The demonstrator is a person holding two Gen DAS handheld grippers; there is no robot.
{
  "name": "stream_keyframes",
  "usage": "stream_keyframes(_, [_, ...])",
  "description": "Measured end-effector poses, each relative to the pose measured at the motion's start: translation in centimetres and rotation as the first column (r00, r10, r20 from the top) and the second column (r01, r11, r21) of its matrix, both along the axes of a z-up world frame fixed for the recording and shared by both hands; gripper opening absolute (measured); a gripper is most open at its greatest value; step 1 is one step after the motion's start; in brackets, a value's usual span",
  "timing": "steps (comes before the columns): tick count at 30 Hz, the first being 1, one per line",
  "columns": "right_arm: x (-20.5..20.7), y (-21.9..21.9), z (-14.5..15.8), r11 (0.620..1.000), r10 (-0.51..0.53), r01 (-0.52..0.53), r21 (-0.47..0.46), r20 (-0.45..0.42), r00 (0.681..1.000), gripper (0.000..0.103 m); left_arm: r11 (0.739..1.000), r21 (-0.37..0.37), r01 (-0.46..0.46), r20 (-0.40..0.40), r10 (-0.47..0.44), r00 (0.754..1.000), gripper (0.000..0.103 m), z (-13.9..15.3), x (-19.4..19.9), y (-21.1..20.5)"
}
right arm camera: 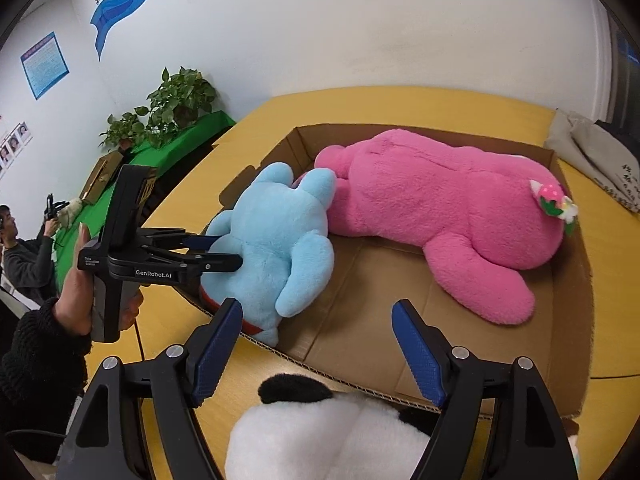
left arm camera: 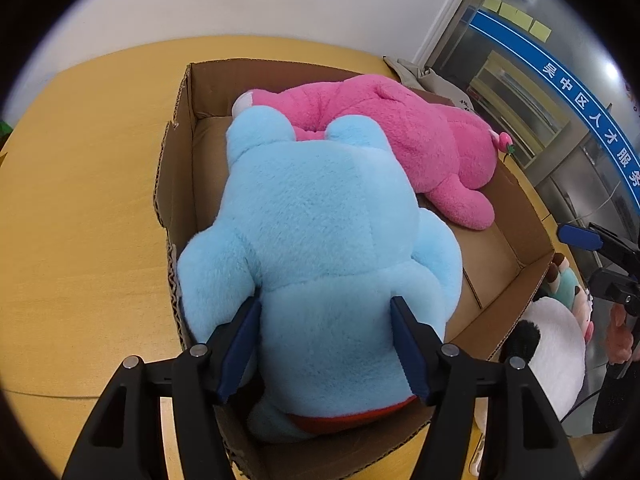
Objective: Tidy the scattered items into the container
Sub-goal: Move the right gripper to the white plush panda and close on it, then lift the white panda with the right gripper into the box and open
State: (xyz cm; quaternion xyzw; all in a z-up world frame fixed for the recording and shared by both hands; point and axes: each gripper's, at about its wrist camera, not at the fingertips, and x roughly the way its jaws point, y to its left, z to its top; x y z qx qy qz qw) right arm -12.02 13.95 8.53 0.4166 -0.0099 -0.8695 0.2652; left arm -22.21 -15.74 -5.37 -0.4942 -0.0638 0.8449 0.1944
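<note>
Right wrist view: your right gripper (right arm camera: 316, 344) gapes empty, the black-and-white panda plush (right arm camera: 320, 432) directly beneath, outside the open cardboard box (right arm camera: 576, 280). Left gripper (left arm camera: 324, 344) clasps the light-blue plush (left arm camera: 312, 248) inside.

Blue plush toy (left arm camera: 316, 248) and pink plush toy (right arm camera: 452, 216): soft, matt, fuzzy pile fabric. Cardboard box (left arm camera: 180, 184): brown corrugated board, matt, with rough fluted cut edges. Table (left arm camera: 80, 208): smooth yellow wood-look surface with faint sheen. Left gripper (left arm camera: 326, 344): matt black plastic arms, bright metal pivot pins, blue ribbed pads (left arm camera: 408, 356). Panda plush (right arm camera: 320, 432): white and black fuzzy fabric.
</note>
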Motion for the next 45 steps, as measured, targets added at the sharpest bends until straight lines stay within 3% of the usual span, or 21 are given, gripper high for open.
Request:
stream_keyframes(4, [2.0,0.0,0.8,0.999,-0.014,0.015,0.031,-0.062,0.998,0.090,0.998,0.023,-0.059,-0.006,0.059,0.998,0.070,0.5,0.7,-0.1])
stream_keyframes(10, [4.7,0.9,1.2,0.998,-0.002,0.011,0.068,-0.118,0.993,0.094,0.988,0.141,-0.057,-0.032,0.062,0.998,0.070,1.1,6.0,2.2])
stream_keyframes(17, [8.3,4.7,-1.4,0.999,0.014,-0.016,-0.030,-0.068,0.998,0.094,0.959,0.281,-0.043,-0.062,0.063,0.996,0.074,1.8,12.4,5.1])
stream_keyframes(20, [10.0,5.1,-3.6,0.999,0.052,-0.052,0.004,-0.034,0.998,0.091,0.941,0.337,-0.032,-0.061,0.056,0.997,0.074,1.3,14.5,6.5])
stream_keyframes(27, [11.9,4.4,-6.6,0.998,0.028,-0.027,0.060,-0.015,1.000,0.089,0.900,0.435,-0.029,0.053,0.006,0.999,0.074,-4.6,13.9,9.4])
stream_keyframes(30, [12.1,4.1,-6.7,0.999,0.019,-0.019,0.046,0.001,1.000,0.090,0.895,0.445,-0.016,0.034,0.001,0.999,0.074,-4.6,14.0,9.1])
stream_keyframes(36, [12.9,4.2,-5.6,0.990,0.089,-0.087,-0.112,0.013,0.996,0.089,0.884,0.467,0.026,-0.045,-0.005,0.999,0.074,-2.7,15.0,7.1])
stream_keyframes(39, [12.6,5.6,-5.0,0.993,0.029,-0.030,-0.113,-0.013,1.000,0.088,0.881,0.467,0.074,-0.083,-0.040,0.996,0.074,-1.6,15.2,6.8])
stream_keyframes(42, [11.2,7.3,-6.3,0.993,-0.042,0.048,-0.112,0.055,0.998,0.088,0.874,0.480,0.075,-0.062,-0.051,0.997,0.081,-2.4,14.5,7.2])
stream_keyframes(45, [9.9,7.2,-8.5,0.986,-0.025,0.048,-0.159,0.147,0.989,0.089,0.868,0.492,0.071,-0.038,-0.060,0.997,0.081,-3.3,13.7,7.7])
